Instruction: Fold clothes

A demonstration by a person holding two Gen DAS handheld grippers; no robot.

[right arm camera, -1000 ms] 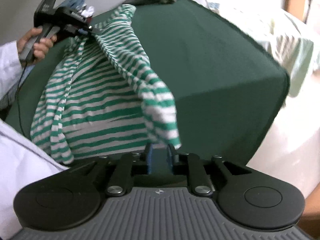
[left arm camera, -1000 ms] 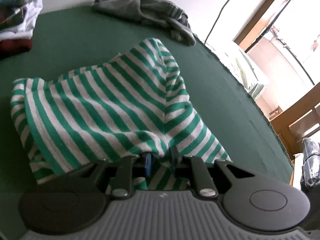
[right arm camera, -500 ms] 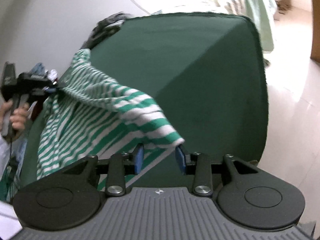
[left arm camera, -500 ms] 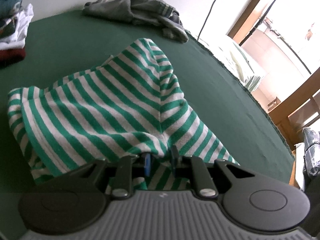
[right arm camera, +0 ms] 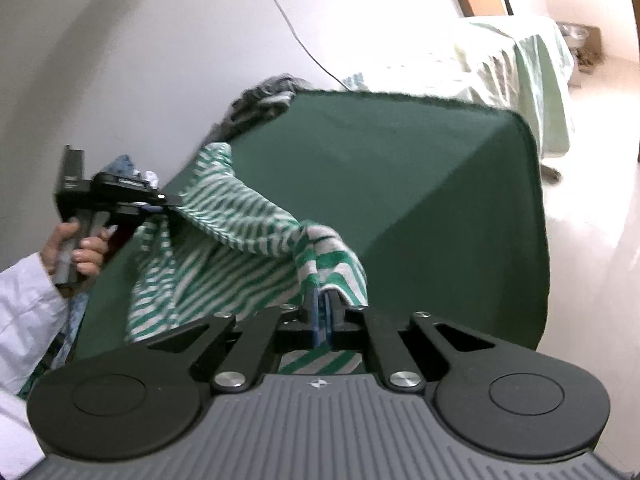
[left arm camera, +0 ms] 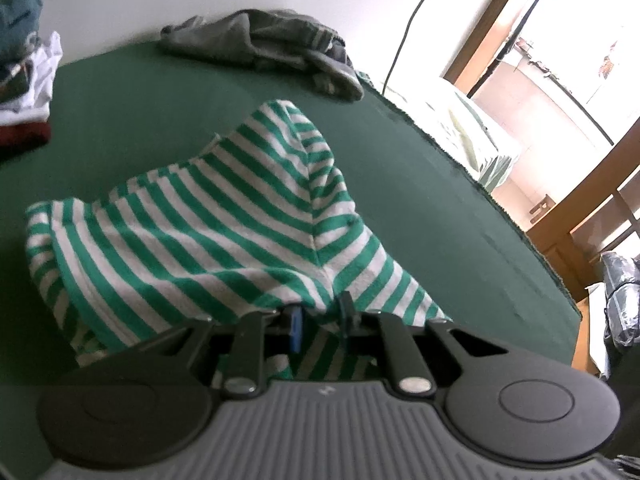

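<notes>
While the green-and-white striped knit garment (left arm camera: 224,216) is lifted off the dark green cloth-covered table (left arm camera: 420,208), the left gripper (left arm camera: 320,316) pinches one edge and the right gripper (right arm camera: 322,308) clamps another, fabric draped between them

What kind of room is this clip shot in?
Probably a home bedroom used for laundry: a bed with a pale sheet, a green-covered table, and unfolded clothes heaped by the wall.
</notes>
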